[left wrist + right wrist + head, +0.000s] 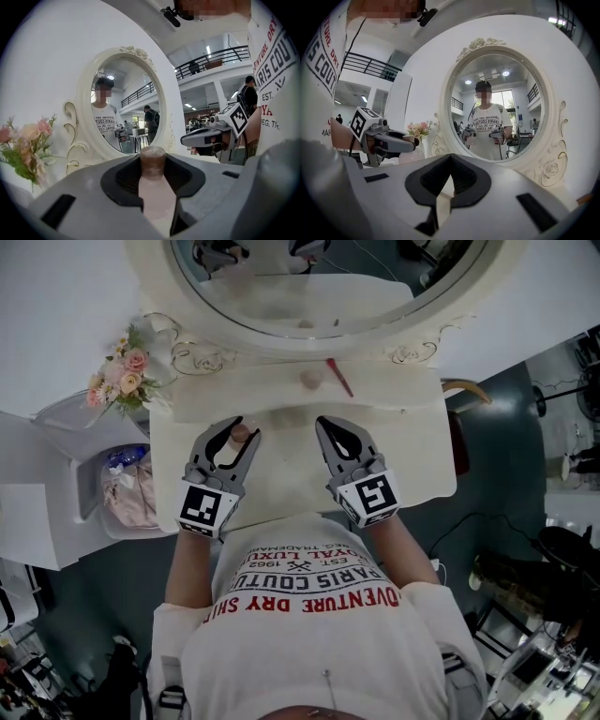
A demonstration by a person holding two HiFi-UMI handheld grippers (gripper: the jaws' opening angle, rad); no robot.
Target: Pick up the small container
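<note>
A cream dressing table (412, 456) fills the near ground, its top bare along the front edge. Farther back on it lie a thin red stick (339, 378) and, just beside that, a small round pink thing (309, 381). At the back left corner stands a bunch of pink flowers (122, 376). Behind these rises an oval mirror (281, 329) in a carved cream frame. To the table's left is a white cabinet (37, 484), and the floor (497, 446) around is dark. The gripper views show a bright hall beyond with a railed balcony (211, 58). The person's 2 forearms reach forward from a white printed shirt (309, 615), side by side over the table's front, jaws pointing at the mirror. The left gripper (239, 427) is clamped on the small container (154, 197), a pale pink tube lying along the jaws with its brown cap at the tips. The right gripper (449, 161) holds nothing, its tips pressed together.
</note>
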